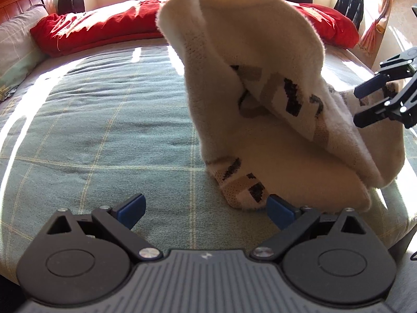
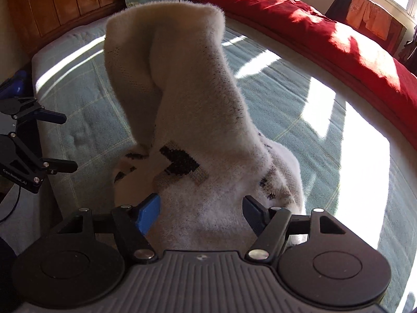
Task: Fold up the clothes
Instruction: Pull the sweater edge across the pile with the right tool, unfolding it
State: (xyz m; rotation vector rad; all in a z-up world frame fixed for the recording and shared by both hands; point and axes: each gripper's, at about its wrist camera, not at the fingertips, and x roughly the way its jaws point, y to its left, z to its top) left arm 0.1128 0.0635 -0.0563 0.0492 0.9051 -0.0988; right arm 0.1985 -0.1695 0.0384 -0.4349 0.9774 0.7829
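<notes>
Tongs (image 2: 56, 142) marked "GenRobot.AI"

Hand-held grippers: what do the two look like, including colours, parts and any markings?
Both match: the left hand-held gripper and right hand-held gripper have black linkage arms with silver rivets, round black hubs, a ribbed grey body and blue finger pads. White lettering and a thin black cable show on the left one.
</notes>
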